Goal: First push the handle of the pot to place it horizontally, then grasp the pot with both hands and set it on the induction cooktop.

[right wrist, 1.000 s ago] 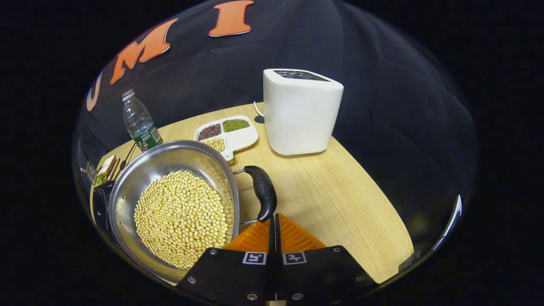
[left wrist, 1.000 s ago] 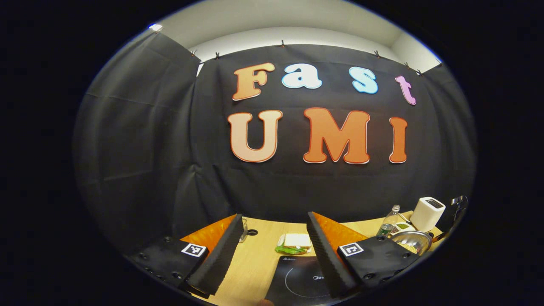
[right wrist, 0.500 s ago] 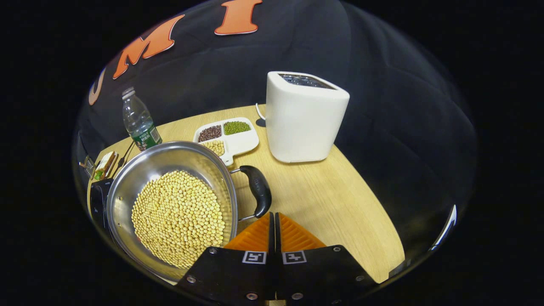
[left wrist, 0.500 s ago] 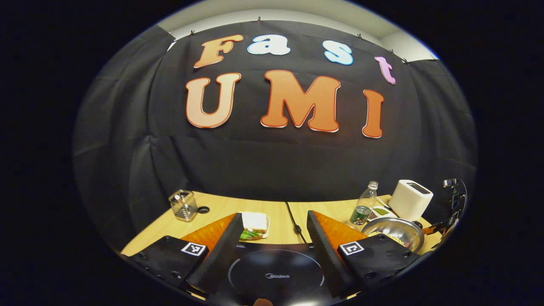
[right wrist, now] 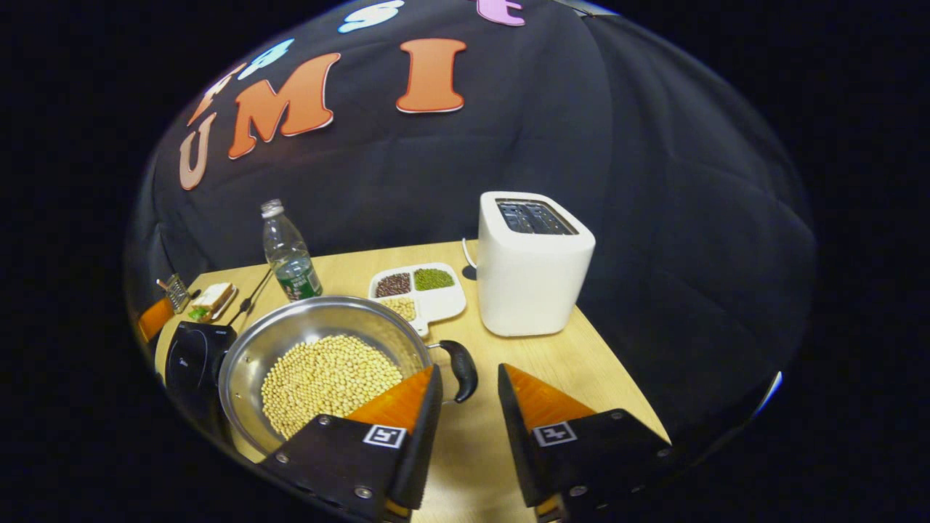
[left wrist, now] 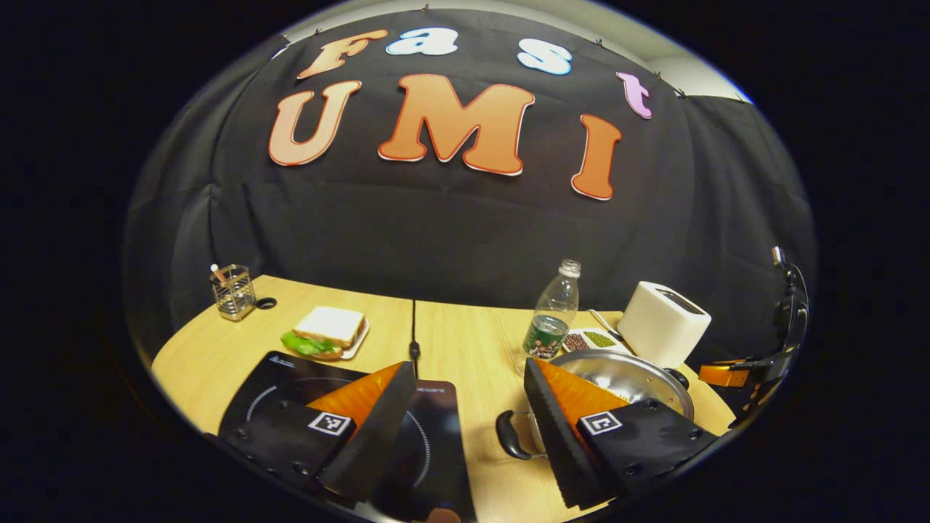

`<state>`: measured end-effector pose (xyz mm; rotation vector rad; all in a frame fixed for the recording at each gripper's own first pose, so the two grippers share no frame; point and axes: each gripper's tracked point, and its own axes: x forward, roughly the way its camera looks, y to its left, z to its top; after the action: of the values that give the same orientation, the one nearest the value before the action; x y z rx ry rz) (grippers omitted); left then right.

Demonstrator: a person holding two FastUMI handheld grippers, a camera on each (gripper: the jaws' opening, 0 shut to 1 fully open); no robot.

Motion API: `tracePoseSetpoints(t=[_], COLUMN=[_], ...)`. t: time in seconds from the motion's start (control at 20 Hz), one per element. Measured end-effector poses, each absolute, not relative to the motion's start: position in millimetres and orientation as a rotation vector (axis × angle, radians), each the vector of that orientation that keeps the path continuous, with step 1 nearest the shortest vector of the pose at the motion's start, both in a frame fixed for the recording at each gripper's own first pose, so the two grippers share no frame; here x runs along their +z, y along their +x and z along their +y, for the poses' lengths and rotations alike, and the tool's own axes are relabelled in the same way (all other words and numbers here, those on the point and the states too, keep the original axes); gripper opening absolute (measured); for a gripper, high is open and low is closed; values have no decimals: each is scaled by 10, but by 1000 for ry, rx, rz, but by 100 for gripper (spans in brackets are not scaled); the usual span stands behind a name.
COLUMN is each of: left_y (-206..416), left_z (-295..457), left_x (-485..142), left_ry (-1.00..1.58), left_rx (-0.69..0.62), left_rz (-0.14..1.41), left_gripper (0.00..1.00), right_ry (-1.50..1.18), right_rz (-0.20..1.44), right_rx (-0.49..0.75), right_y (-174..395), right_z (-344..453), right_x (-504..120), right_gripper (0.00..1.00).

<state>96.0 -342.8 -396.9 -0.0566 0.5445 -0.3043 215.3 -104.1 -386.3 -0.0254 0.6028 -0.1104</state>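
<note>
A steel pot (right wrist: 251, 359) full of soybeans (right wrist: 327, 378) stands on the wooden table, just right of the black induction cooktop (right wrist: 190, 356). My right gripper (right wrist: 468, 370) is open, and the pot's black right handle (right wrist: 461, 367) lies just ahead of its gap, close to the left finger. In the left gripper view, my left gripper (left wrist: 467, 369) is open above the cooktop (left wrist: 283, 374) and the table. The pot (left wrist: 632, 370) sits behind its right finger, and the pot's left handle (left wrist: 508, 439) lies beside that finger. The right gripper (left wrist: 726, 374) is at the far right.
A white toaster (right wrist: 534, 272), a divided dish of beans (right wrist: 436, 299) and a water bottle (right wrist: 288, 254) stand behind the pot. A sandwich on a plate (left wrist: 327, 330), a wire holder (left wrist: 232, 292) and a black cable (left wrist: 414, 327) lie behind the cooktop.
My right gripper has opened and drawn back from the pot's right handle. My left gripper has swung down and to the right, toward the pot's left handle.
</note>
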Motion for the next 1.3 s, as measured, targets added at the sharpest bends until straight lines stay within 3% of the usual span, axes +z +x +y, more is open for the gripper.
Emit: tracePoseSetpoints(t=[0.2, 0.45, 0.95, 1.05, 1.15, 1.2, 1.3], left_y=[830, 707, 698, 696, 761, 769, 789], left_z=[-3757, -3952, -4105, -4070, -4040, -3994, -4016], left_x=[-4358, -4831, -5295, -5345, -5374, -5414, -5385], left_ry=[-18, 30, 27, 32, 51, 62, 31], left_rx=[-330, -330, -371, -369, -363, -353, -365], left_rz=[629, 748, 926, 956, 947, 951, 948], left_gripper=[99, 99, 99, 97, 89, 87, 73], right_ry=[-23, 4, 50, 36, 36, 43, 60], right_rz=[575, 627, 772, 787, 790, 804, 821], right_rx=[-71, -83, -54, -75, -84, -86, -93], right_y=[2274, 2347, 2486, 2503, 2514, 2508, 2463], right_z=[-977, -1051, -861, -913, -929, -933, -930], right_x=[-3864, -4140, -4627, -4731, -4713, -4736, -4735], right_gripper=[75, 90, 90, 84, 72, 71, 67])
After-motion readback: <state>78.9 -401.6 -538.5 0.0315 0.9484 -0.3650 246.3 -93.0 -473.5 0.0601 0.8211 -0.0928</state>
